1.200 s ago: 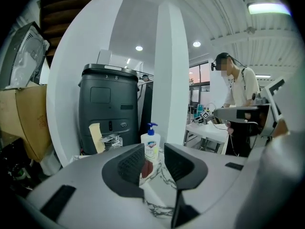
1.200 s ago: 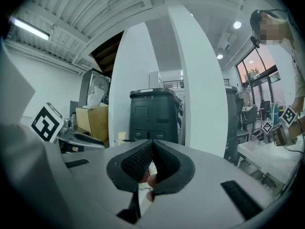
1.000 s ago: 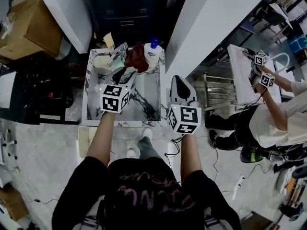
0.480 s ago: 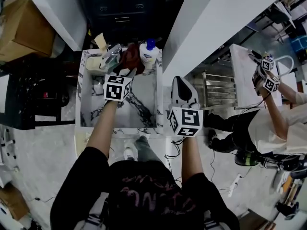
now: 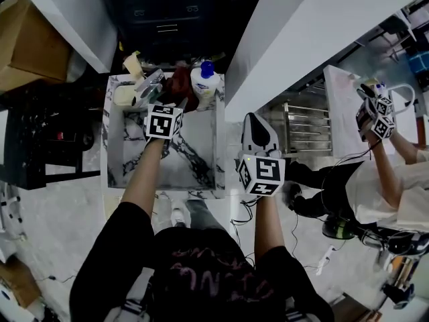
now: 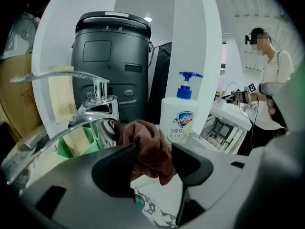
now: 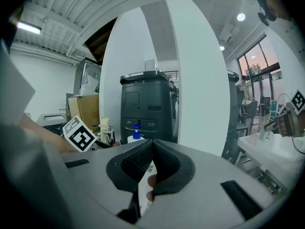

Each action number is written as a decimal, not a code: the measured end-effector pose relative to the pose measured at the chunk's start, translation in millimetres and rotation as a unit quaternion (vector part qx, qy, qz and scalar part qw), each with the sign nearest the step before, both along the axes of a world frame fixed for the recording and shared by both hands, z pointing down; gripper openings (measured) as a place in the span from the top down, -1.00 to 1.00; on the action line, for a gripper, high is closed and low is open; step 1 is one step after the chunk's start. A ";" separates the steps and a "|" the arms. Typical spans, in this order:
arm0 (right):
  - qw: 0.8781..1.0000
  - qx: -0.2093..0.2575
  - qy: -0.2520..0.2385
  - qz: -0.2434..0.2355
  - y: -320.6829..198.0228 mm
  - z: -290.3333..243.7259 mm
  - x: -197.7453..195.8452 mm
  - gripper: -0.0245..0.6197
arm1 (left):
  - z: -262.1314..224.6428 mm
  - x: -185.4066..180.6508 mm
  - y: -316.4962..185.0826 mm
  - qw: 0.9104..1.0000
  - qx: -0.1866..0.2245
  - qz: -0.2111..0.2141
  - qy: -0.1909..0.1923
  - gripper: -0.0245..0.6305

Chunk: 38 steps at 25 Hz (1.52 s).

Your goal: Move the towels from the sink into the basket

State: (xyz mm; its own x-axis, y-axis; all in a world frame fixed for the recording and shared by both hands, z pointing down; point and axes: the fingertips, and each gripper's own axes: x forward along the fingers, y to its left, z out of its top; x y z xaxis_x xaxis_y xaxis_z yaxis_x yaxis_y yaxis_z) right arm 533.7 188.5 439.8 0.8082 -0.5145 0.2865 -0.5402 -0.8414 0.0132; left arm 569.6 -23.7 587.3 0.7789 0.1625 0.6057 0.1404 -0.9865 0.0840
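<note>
Hanging down beside the faucet [image 5: 151,82] at the sink's [image 5: 112,159] twelve o'clock end, the brown towel [image 6: 148,144] lies between the left gripper's [image 6: 153,152] spread jaws, which have just been opening and do not pinch it. The right gripper [image 7: 152,149], pressed together on nothing, sits farther off at four o'clock.

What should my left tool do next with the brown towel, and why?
Probably ease the left tool slightly forward: its jaws have just been opening and stand apart, with the brown towel by the faucet framed between them but not yet pinched.
</note>
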 end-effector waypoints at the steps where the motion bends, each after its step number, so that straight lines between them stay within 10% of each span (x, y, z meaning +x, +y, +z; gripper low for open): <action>1: 1.000 -0.002 -0.002 0.000 0.7 1.9 1.7 0.88 | 2.5 2.0 -1.0 1.000 -0.002 -0.003 -0.001 0.20; 16: 1.000 -0.011 -0.012 -0.007 2.8 16.9 13.2 0.88 | 6.3 15.3 -5.8 1.000 -0.003 -0.023 0.010 0.76; 38: 1.000 0.004 0.014 -0.001 12.5 -14.1 -40.4 0.88 | -66.0 -41.7 18.9 0.997 0.020 0.007 0.080 0.80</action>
